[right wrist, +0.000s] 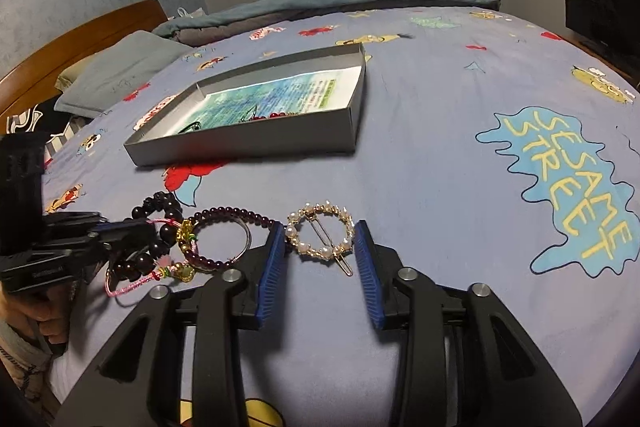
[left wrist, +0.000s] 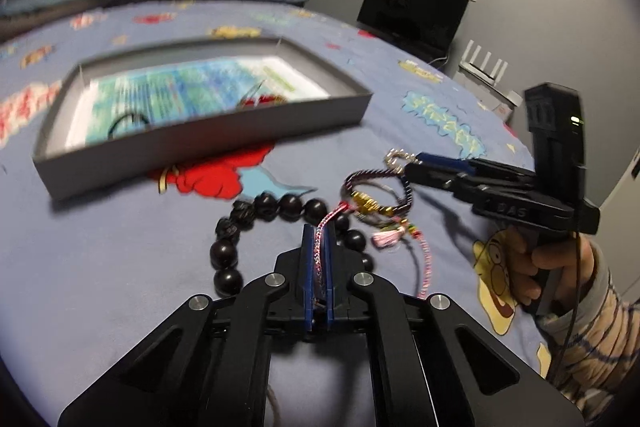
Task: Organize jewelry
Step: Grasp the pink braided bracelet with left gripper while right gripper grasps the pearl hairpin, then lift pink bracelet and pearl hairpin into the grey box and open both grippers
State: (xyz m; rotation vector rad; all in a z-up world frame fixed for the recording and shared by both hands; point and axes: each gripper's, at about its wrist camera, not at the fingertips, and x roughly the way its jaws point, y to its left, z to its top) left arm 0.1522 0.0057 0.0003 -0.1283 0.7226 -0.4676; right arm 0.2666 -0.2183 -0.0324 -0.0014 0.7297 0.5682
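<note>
grey box [right wrist: 256, 143] at far left holds abt 2 pieces already. left gripper [left wrist: 319, 239] clenched on pink cord bracelet [left wrist: 424, 259]; right gripper [right wrist: 320, 247] jaws released round pearl hair clip [right wrist: 320, 233]. dark bead bracelet [left wrist: 240, 227] & purple bead bracelet [right wrist: 228, 239] lie near, not yet boxed, so i'd judge under half done.

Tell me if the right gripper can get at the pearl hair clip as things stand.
Probably yes. The right gripper is open, its blue fingers on either side of the pearl hair clip on the bedsheet, with nothing between them.
</note>
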